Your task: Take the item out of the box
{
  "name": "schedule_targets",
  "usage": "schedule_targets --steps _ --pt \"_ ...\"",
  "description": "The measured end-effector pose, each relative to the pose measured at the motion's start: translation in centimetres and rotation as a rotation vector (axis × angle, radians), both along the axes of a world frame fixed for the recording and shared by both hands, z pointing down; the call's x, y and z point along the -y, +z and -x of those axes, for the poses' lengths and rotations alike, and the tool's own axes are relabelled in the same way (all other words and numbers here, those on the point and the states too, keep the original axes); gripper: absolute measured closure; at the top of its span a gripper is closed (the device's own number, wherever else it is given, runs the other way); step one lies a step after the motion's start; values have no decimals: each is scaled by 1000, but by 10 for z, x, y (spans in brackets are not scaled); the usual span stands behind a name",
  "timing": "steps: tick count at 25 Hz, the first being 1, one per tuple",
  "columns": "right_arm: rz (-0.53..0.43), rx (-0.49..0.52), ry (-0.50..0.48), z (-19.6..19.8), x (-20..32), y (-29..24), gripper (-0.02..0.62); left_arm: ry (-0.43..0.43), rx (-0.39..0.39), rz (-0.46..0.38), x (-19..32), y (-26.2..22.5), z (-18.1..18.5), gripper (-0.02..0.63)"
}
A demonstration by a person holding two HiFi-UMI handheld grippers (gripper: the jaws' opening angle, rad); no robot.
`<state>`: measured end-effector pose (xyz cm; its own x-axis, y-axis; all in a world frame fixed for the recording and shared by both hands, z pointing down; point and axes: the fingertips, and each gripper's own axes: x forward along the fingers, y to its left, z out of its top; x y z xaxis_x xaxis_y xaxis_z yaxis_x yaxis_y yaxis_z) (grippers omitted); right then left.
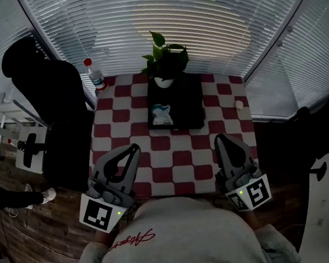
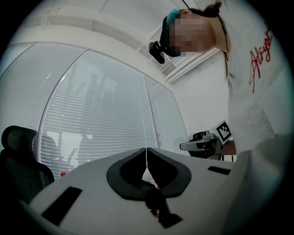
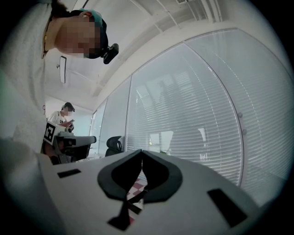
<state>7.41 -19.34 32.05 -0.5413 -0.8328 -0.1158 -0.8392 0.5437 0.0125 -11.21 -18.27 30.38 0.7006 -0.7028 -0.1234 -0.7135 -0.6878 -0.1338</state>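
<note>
Plainly, neither gripper has reached the work. The left gripper (image 1: 132, 150) and the right gripper (image 1: 221, 140) hang over the near edge of the checked table (image 1: 182, 158), one towards each near corner. Both point at the far edge. In each gripper view the jaws are pressed tip to tip with nothing between them, so both are closed and empty.

The black box (image 1: 192, 104) lies open at the middle of the far edge. The item in it is a small pale blue-and-white packet (image 1: 162, 115), lying flat in the left half near the left wall. A potted plant (image 1: 164, 61) stands at the box's far end; whether inside it or just behind cannot be told. A red-capped bottle (image 1: 95, 76) stands at the far left corner, well apart from the box.

The packet looks like a soft pouch, probably light and limp, with a film that could slip. A pinch on an upper edge or corner seems safest, with the jaws opened first and brought down clear of the box wall.
</note>
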Motion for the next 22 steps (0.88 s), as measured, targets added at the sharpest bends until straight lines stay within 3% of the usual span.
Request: schedule_targets --steps 22 --pt "-47 -42 -172 -3 35 -13 584 -205 -9 -3 -9 -4 -1 588"
